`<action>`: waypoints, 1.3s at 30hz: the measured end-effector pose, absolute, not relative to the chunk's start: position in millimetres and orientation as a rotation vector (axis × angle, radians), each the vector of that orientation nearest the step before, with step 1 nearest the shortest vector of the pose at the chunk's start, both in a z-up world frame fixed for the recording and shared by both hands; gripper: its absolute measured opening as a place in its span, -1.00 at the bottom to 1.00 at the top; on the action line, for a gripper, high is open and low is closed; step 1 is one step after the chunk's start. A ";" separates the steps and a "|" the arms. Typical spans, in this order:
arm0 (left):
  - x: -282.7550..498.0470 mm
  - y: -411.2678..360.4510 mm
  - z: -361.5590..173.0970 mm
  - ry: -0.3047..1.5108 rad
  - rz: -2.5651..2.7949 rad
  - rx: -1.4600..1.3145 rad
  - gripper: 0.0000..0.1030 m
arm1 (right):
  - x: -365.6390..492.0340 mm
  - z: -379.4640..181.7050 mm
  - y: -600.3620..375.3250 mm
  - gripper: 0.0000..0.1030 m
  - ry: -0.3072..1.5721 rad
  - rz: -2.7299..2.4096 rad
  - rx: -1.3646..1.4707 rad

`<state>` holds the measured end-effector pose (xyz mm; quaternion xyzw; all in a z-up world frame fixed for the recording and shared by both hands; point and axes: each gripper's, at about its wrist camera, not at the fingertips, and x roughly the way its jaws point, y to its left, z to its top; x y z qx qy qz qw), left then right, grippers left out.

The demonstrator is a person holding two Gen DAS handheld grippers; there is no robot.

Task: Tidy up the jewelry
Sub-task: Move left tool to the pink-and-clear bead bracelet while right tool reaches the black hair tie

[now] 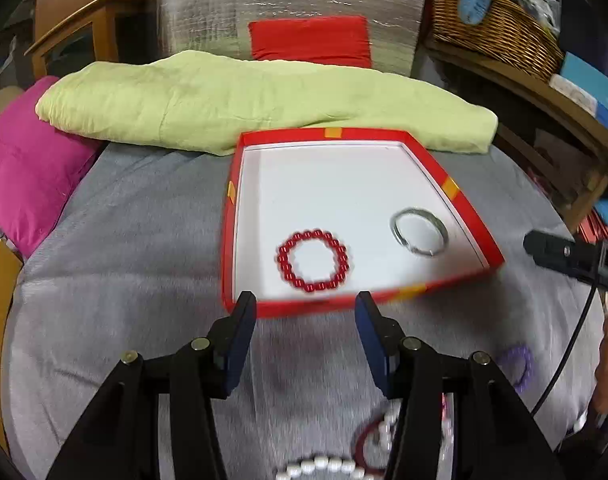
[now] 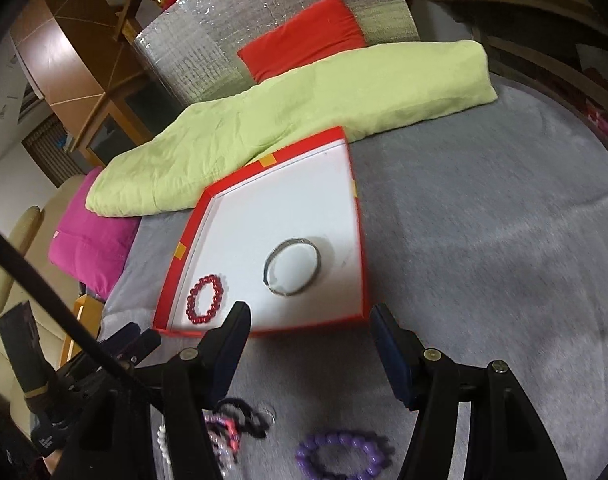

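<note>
beyond the empty left claw, red bead bracelet lies in box.

A glossy red bead bracelet and a shiny metal bangle are lying on the smooth white card floor of the red box. Matt grey napped cloth is covering the bed, crumpled green fabric is resting behind, and a woven wicker basket is sitting on wood.

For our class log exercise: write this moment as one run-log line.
tray: red bracelet, silver bangle inside | blanket: purple bracelet waiting | left gripper: empty, open | right gripper: empty, open
</note>
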<state>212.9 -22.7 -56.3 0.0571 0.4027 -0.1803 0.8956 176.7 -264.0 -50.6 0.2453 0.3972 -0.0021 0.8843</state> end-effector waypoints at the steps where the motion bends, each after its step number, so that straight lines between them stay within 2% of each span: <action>1: 207.7 -20.9 -56.7 0.833 -0.378 0.124 0.01 | 172.2 -50.6 -265.9 0.28 0.826 -0.001 0.523; 12: 167.5 7.4 -66.6 0.903 -0.452 0.016 0.01 | 142.2 -59.0 -260.8 0.27 0.844 0.105 0.675; 15: 157.9 5.3 -68.0 0.914 -0.501 0.006 -0.08 | 141.1 -67.9 -248.9 0.24 0.879 0.164 0.706; 21: 152.8 -8.3 -74.6 0.944 -0.564 0.046 -0.43 | 152.8 -84.1 -220.7 -0.01 0.958 0.227 0.678; 26: 152.0 -13.5 -79.3 0.968 -0.592 0.072 -0.43 | 162.5 -97.4 -210.4 -0.13 1.021 0.216 0.661; 33: 154.3 -16.5 -86.4 1.008 -0.628 0.072 -0.43 | 173.6 -113.9 -197.6 -0.18 1.086 0.186 0.618; 35: 154.4 -20.4 -87.8 1.012 -0.643 0.075 -0.43 | 174.5 -116.3 -194.8 -0.45 1.098 0.182 0.595; 39: 156.5 -26.6 -91.7 1.016 -0.660 0.089 -0.43 | 173.8 -114.9 -199.8 -0.69 1.082 0.150 0.591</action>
